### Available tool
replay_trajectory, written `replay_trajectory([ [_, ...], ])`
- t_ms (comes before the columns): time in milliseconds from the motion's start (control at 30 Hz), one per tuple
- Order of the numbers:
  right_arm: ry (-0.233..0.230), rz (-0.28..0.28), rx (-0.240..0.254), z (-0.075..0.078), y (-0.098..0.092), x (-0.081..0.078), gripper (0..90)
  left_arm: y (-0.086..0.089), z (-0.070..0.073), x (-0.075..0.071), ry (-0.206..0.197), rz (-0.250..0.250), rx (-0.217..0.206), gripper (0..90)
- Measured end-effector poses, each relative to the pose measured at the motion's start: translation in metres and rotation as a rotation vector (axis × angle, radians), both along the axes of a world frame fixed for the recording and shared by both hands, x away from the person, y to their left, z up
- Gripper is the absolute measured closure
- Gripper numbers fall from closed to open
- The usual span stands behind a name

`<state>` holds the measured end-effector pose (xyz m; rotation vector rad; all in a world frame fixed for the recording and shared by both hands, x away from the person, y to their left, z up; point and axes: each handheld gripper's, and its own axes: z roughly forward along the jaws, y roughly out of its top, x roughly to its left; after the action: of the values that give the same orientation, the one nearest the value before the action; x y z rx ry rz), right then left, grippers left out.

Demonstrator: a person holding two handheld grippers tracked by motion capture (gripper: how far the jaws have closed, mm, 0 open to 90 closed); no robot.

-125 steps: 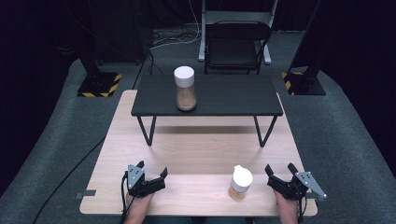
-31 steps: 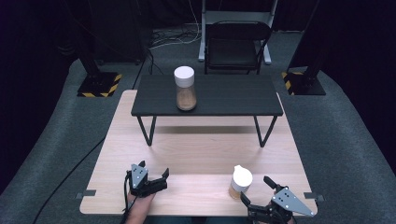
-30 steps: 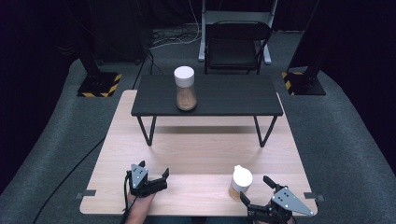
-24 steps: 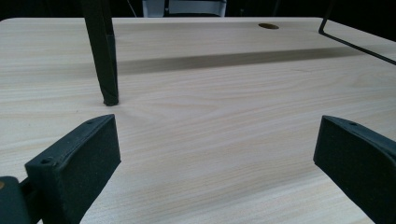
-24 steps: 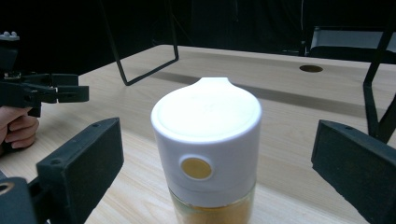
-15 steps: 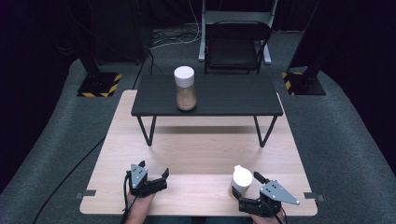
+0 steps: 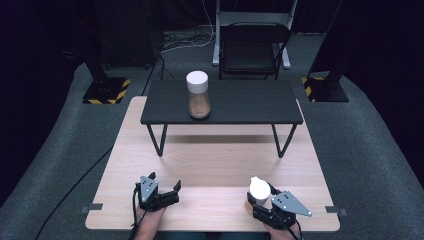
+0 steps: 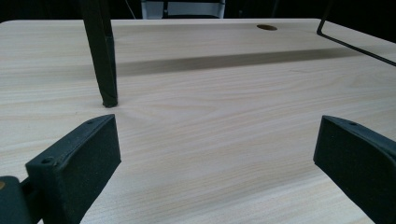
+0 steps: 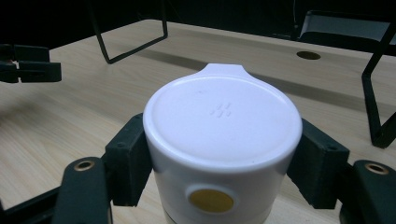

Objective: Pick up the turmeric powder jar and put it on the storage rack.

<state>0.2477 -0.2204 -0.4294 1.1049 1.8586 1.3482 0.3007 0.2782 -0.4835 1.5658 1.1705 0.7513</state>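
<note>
In the high view, a small jar with a white plastic flip lid (image 7: 259, 189) is seen standing upright near the front edge of the pale wooden surface (image 7: 220, 160), toward its right corner. The right gripper (image 7: 260, 199) has been brought in from the front, and its fingers have just been closing and are now clamped on the jar, apparently so that it can be lifted. The left gripper (image 7: 164, 184) is held near the front edge, left of centre, well apart from the jar. A low black shelf on wire legs (image 7: 235, 102) stands across the back half of the surface; 1 taller clear jar with a white lid and brown contents (image 7: 198, 95) stands on it, left of centre.

In the left gripper view, the 2 black padded fingers (image 8: 79, 161) are spread wide with nothing between them, only bare wood grain and 1 shelf leg (image 8: 103, 56) ahead.

In the right gripper view, the smooth round lid (image 9: 223, 122), with its small pouring tab pointing away, is gripped just below its rim by the matte black fingers (image 9: 130, 158) from both sides.
</note>
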Motion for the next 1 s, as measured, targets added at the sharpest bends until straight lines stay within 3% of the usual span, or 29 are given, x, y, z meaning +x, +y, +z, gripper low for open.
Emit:
replay_trajectory([
  [167, 0.02, 0.003, 0.01, 0.004, -0.003, 0.005, 29.8, -0.005, 0.002, 0.0, 0.002, 0.0, 0.031, 0.3],
  [400, 0.01, 0.008, 0.005, 0.015, -0.002, 0.008, 29.7, -0.004, 0.001, 0.0, -0.002, 0.006, 0.023, 0.2],
  [1000, -0.059, 0.066, -0.03, 0.086, 0.008, 0.024, 29.8, -0.005, 0.002, 0.0, 0.001, 0.001, 0.03, 0.3],
])
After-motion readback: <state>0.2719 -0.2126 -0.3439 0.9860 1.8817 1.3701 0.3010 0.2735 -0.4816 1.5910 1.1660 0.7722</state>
